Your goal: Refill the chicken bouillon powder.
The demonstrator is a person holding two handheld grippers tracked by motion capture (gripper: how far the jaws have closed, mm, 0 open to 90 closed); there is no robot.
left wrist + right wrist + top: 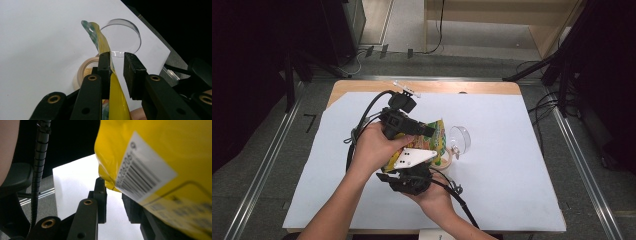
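With the yellow snack bag (435, 142) held above the white mat (512, 190), the left gripper (117, 58) stands open around its top seal, the right gripper (113, 195) cannot be judged; close squarely before pulling.

Clear plastic cup (459, 140) and tape roll (83, 72) on white sheet (512, 165).
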